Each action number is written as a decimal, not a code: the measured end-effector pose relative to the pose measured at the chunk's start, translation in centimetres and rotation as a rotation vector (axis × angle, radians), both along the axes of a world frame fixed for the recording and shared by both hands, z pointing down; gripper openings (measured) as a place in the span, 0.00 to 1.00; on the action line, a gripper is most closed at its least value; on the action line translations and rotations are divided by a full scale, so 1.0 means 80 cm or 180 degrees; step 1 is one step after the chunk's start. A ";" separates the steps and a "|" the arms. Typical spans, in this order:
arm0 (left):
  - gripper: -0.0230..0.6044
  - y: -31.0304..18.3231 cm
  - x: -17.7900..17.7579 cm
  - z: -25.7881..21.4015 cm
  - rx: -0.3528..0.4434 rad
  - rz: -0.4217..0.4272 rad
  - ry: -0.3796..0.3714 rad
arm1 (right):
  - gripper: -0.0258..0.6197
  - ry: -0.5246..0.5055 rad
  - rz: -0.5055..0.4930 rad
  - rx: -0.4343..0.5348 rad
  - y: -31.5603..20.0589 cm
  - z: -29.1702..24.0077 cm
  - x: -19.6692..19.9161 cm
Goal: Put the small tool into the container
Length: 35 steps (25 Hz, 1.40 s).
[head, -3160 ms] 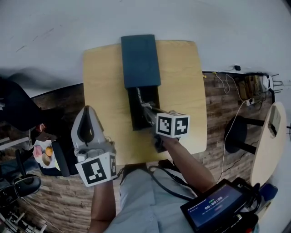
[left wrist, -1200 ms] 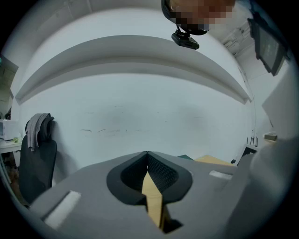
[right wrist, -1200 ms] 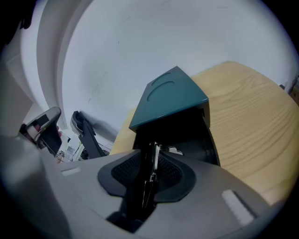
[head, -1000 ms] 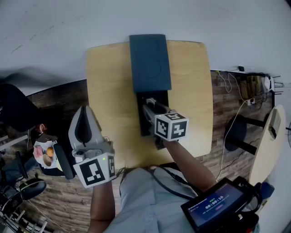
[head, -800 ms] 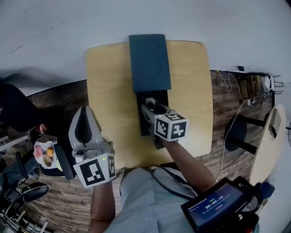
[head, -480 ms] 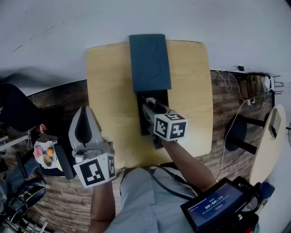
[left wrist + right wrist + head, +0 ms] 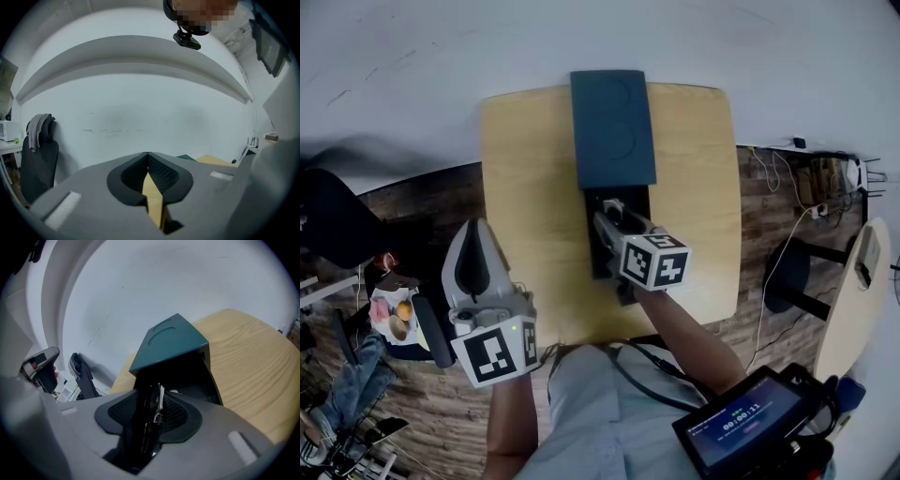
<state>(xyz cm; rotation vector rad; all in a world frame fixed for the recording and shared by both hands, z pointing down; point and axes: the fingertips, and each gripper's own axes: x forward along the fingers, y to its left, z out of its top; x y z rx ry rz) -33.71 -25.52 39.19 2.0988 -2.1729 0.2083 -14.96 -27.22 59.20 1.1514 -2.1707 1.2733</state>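
The right tool [image 7: 148,398] hangs over the open black end of the oblong container [image 7: 602,246]. Its smooth teal lid [image 7: 613,127] covers the far half on the pale wooden bench [image 7: 525,187]. Its ribbed pads stand apart, with the slim shiny metal implement [image 7: 160,401] between them. The left tool [image 7: 147,159] is pinched together on nothing.

A row of pale digits, like a timer, stood on the dark screen [image 7: 748,419] beside the person's right arm, too small to read surely. The grippers' cubes [image 7: 499,352] carried black-and-white square markers [image 7: 654,262].
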 end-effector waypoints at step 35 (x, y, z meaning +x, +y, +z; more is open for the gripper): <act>0.06 0.000 0.012 -0.020 0.0063 0.0024 -0.0054 | 0.60 0.0287 -0.0164 0.0408 -0.011 -0.044 0.000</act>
